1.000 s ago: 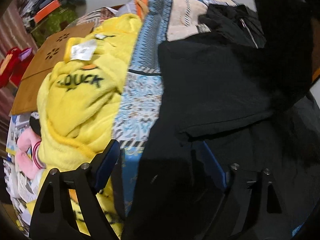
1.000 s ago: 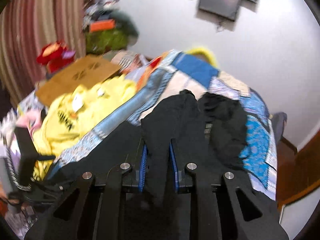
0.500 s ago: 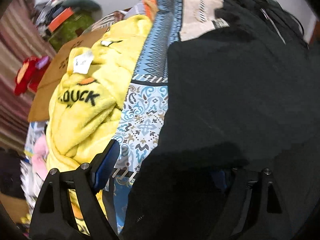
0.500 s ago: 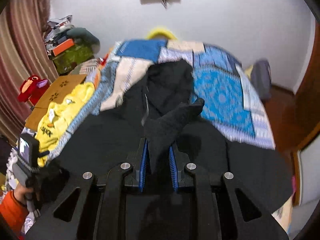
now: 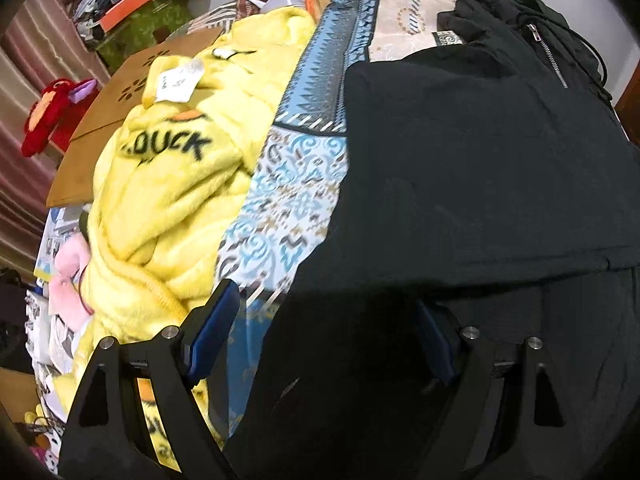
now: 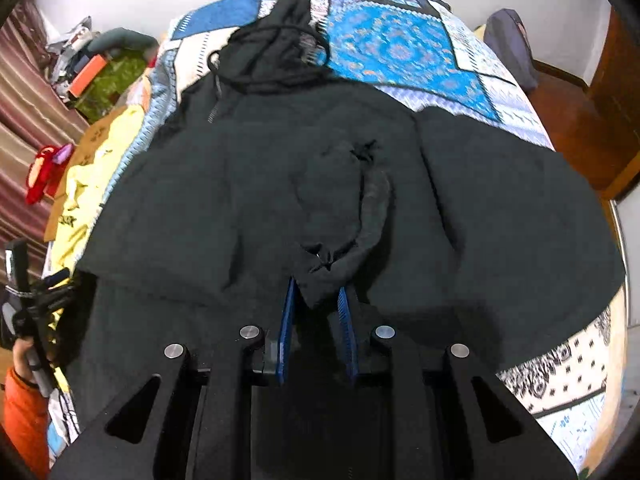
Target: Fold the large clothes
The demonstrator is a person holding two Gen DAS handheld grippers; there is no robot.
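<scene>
A large black zip hoodie [image 6: 248, 184] lies spread on the patterned blue quilt [image 6: 404, 48], hood at the far end. One sleeve [image 6: 344, 200] is laid across its front. My right gripper [image 6: 318, 300] is shut on the cuff of that sleeve, low over the hoodie's middle. My left gripper [image 5: 324, 320] is open with its jaws wide apart, at the hoodie's left edge [image 5: 460, 168]; black cloth lies between the fingers but is not pinched. The left gripper also shows at the left border of the right wrist view [image 6: 44, 292].
A yellow fleece garment [image 5: 172, 184] printed "DUCK" lies left of the hoodie. A cardboard box [image 5: 108, 128], a red plush toy [image 5: 48, 116] and clutter stand beyond the bed's left side. A grey pillow [image 6: 512, 48] and wooden furniture [image 6: 616, 92] are at the right.
My right gripper carried the sleeve from high in the air down across the hoodie's front, still gripping the cuff. My left gripper stayed open at the left edge.
</scene>
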